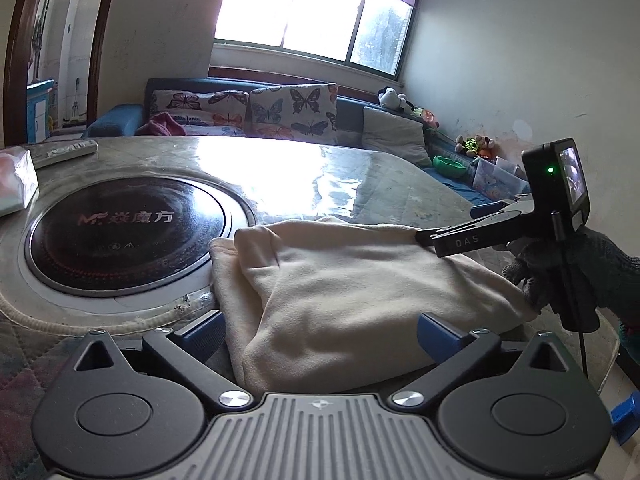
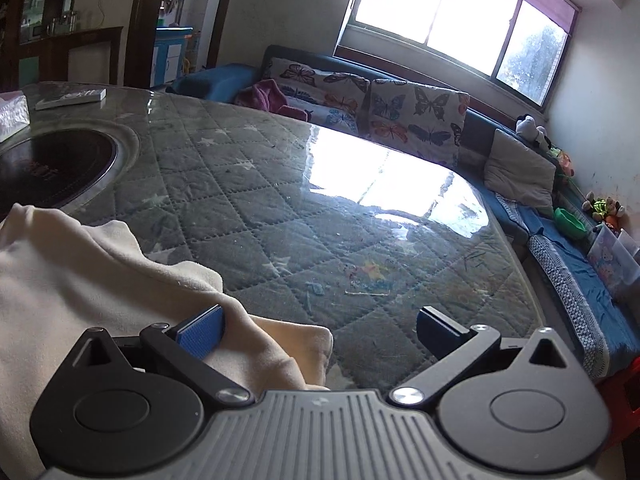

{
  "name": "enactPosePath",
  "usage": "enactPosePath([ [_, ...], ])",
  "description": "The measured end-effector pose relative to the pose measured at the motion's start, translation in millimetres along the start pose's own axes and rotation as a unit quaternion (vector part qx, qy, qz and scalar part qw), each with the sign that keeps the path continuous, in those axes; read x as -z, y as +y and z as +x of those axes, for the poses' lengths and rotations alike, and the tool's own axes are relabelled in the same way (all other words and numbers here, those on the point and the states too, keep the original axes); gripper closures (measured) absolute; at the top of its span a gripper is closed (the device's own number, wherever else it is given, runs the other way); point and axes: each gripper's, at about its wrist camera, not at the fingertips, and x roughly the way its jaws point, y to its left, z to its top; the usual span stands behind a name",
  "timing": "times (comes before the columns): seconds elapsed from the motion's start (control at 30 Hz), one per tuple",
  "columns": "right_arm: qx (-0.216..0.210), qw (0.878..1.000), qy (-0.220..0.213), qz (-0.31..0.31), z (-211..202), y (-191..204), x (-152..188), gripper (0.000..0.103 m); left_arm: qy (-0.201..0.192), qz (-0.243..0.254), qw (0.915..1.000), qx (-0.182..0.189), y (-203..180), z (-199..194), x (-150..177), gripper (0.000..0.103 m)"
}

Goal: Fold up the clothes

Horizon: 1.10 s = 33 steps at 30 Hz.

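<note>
Two sets of tongs stand wide and grip nothing: our left tongs (image 1: 320, 334) straddle the near edge of the cream garment (image 1: 360, 292), partly folded on the desk (image 2: 320, 208) beside the round cooktop (image 1: 128, 232); our right tongs (image 2: 320, 332) sit at its right edge. We should pinch matching corners, lift evenly, and keep edges aligned.

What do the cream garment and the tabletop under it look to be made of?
The cream garment looks like soft fleece or brushed knit: matte, slightly fuzzy, with rounded, bulky folds. The tabletop looks like clear glass or rigid plastic laid over a grey quilted cloth: it mirrors the window sharply, and the stitched diamonds and stars show beneath. Which of the two, I cannot tell.
</note>
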Motion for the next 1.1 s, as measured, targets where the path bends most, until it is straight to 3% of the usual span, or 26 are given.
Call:
enactPosePath([
  [0.3,-0.003,1.000,-0.019,-0.016,-19.6,6.1,4.1,0.000,0.004,-0.020,0.9996,-0.020,4.8,-0.4,-1.3,0.000],
  [0.73,-0.016,0.996,-0.081,-0.046,-78.7,46.4,40.1,0.000,0.039,-0.035,0.9963,-0.069,5.5,-0.4,0.7,0.000],
  [1.1,0.003,0.994,-0.089,-0.061,-83.5,63.7,55.3,0.000,0.050,-0.055,0.9938,-0.083,7.4,-4.4,5.8,0.000],
])
